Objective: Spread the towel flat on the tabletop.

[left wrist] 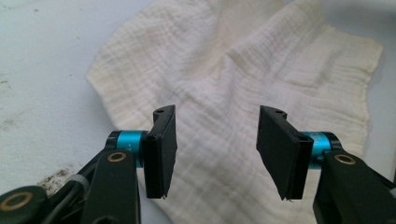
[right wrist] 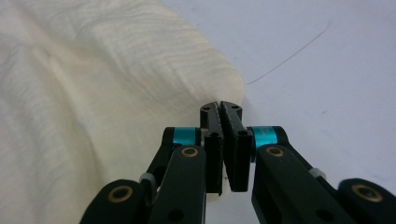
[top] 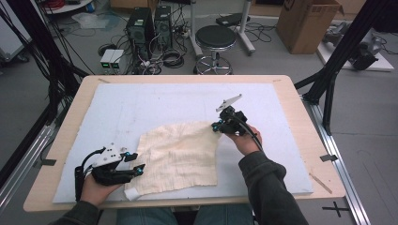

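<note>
A cream crinkled cloth [top: 178,154] lies rumpled on the white mat, towards the near side. My right gripper [top: 217,125] is at the cloth's far right corner. In the right gripper view the jaws [right wrist: 221,106] are pressed together on the edge of the cloth [right wrist: 93,84], which rises in a fold up to them. My left gripper [top: 136,161] rests at the cloth's near left edge. In the left gripper view its jaws [left wrist: 218,114] stand open, with the cloth [left wrist: 233,60] lying below and beyond them and nothing pinched.
The white foam mat [top: 141,103] covers most of a wooden table [top: 300,117]. On the floor beyond the far edge are a black stool [top: 215,40], computer towers [top: 141,28], cables and a cardboard box [top: 305,23]. Black frame posts [top: 338,51] stand at both sides.
</note>
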